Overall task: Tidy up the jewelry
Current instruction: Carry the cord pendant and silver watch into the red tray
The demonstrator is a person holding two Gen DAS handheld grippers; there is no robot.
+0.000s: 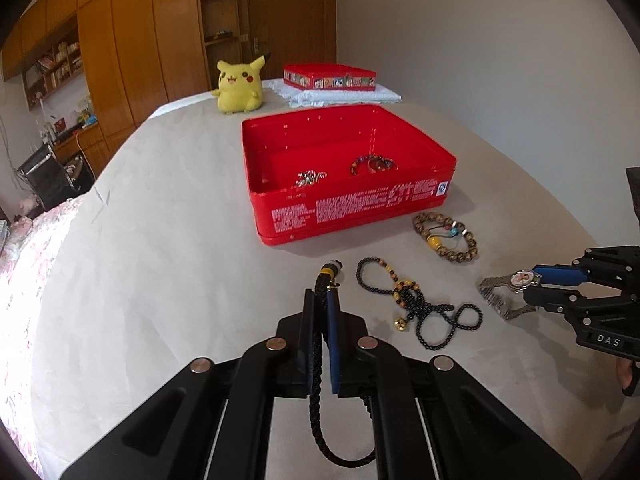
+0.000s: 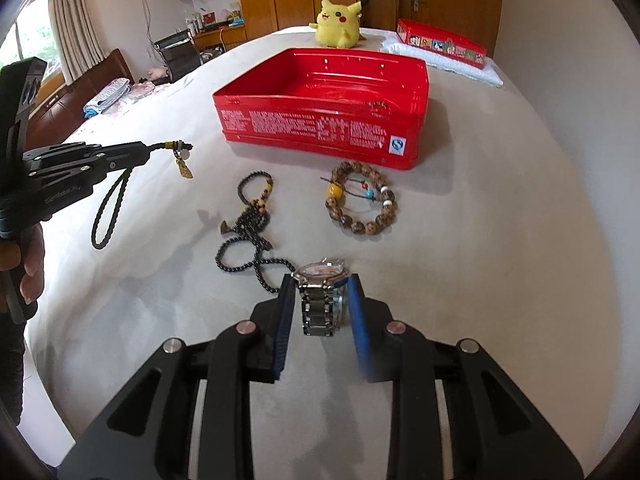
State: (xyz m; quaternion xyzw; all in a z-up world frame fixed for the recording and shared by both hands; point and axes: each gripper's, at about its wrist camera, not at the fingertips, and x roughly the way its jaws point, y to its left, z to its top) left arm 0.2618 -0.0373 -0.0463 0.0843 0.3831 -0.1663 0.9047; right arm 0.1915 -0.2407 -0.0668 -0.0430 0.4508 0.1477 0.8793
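My left gripper (image 1: 323, 300) is shut on a black braided cord bracelet (image 1: 316, 364) with a gold clasp and holds it above the bed; it also shows in the right wrist view (image 2: 116, 204). My right gripper (image 2: 320, 296) is open with its jaws on either side of a silver watch (image 2: 320, 300) that lies on the bed. The open red tin (image 1: 344, 184) ahead holds a few jewelry pieces (image 1: 372, 165). A black bead necklace (image 1: 416, 308) and a brown wooden bead bracelet (image 1: 446, 238) lie in front of the tin.
A yellow Pikachu plush (image 1: 238, 88) and the tin's red lid (image 1: 330, 78) on a white cloth sit at the far end of the bed. A wall runs along the right. Wardrobes, a desk and a chair stand to the left.
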